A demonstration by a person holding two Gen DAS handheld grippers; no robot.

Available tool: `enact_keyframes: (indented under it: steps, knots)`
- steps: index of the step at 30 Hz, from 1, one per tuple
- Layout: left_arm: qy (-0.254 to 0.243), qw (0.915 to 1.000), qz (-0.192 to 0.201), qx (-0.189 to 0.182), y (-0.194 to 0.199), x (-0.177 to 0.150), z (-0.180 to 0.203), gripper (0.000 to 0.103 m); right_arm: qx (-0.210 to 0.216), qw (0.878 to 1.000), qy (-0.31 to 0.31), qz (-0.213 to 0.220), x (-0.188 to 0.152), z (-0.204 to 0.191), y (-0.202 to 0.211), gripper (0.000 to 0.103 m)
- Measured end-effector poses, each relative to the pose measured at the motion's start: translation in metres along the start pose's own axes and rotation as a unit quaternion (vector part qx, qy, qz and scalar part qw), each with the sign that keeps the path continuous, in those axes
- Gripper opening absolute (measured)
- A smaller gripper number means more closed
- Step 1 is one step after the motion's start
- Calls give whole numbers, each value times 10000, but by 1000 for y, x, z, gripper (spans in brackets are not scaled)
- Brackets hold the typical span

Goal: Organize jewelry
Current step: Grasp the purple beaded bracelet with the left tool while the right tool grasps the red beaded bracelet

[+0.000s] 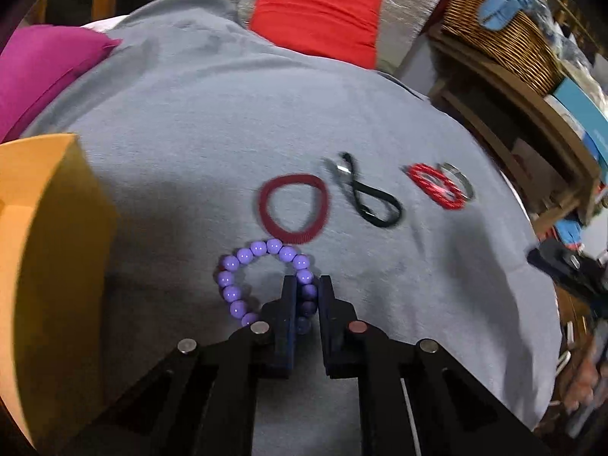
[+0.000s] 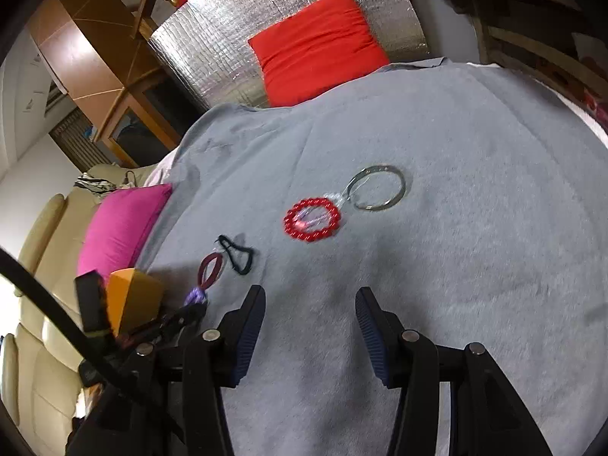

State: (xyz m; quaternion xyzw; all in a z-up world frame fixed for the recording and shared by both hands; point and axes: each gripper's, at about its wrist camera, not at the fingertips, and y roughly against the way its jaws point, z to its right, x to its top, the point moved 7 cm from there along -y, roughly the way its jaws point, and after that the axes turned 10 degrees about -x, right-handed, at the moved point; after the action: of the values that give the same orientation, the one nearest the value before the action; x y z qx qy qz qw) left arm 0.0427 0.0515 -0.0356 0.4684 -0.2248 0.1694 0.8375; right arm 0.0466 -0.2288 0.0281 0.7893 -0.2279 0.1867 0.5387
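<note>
Jaws of our left gripper (image 1: 308, 285) clench the purple bead bracelet (image 1: 243, 281) on the grey blanket (image 1: 190, 152); our right gripper (image 2: 309, 300) hangs released. Beyond lie the dark red band (image 1: 292, 209), black cord (image 1: 374, 199), red bead bracelet (image 2: 311, 219) and silver bangle (image 2: 376, 188).

My left tongs (image 1: 307, 285) pinch the purple bead bracelet (image 1: 243, 285).
Beyond it on the grey blanket (image 1: 190, 133) lie a dark red band (image 1: 292, 209) and a black cord (image 1: 374, 197).

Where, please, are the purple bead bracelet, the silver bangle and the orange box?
purple bead bracelet (image 1: 243, 256): left wrist view, a bead on its far arc.
silver bangle (image 2: 399, 194): right wrist view, its right rim.
orange box (image 1: 57, 228): left wrist view, its near wall.
</note>
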Motion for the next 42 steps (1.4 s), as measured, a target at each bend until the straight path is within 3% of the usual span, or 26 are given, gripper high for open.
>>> enact_keyframes:
  steps: [7,13,19,21,22,23,25,34,42]
  knots:
    - [-415,9980,-347,-329,-3,-23,54,11,78,9991,-425,-1,21,24,-22,53]
    - [-538,9968,-501,-317,-4,-38,72,11,283,9991,-309,-104,33,7,-42,53]
    - [-585,9963,-553,-298,-2,-35,70,13,-168,9985,-414,-303,38,-1,-77,51]
    - [-608,9961,-555,-318,-2,-35,72,18,-323,9982,-406,-291,39,-2,-86,46]
    - [-639,9958,-563,-332,-2,-36,73,19,-423,9982,-355,-239,39,-4,-89,38]
    - [-670,9956,-569,-332,-3,-36,74,20,-521,9981,-276,-184,39,-6,-92,22]
    - [-697,9953,-576,-336,-4,-37,75,20,-601,9979,-176,-156,39,-8,-95,11]
    - [-590,9962,-581,-272,2,-38,73,12,-377,9991,-182,-116,32,0,-67,11]
    - [-613,9964,-586,-3,5,-50,79,12,2,9978,-243,-616,-10,11,-33,11]
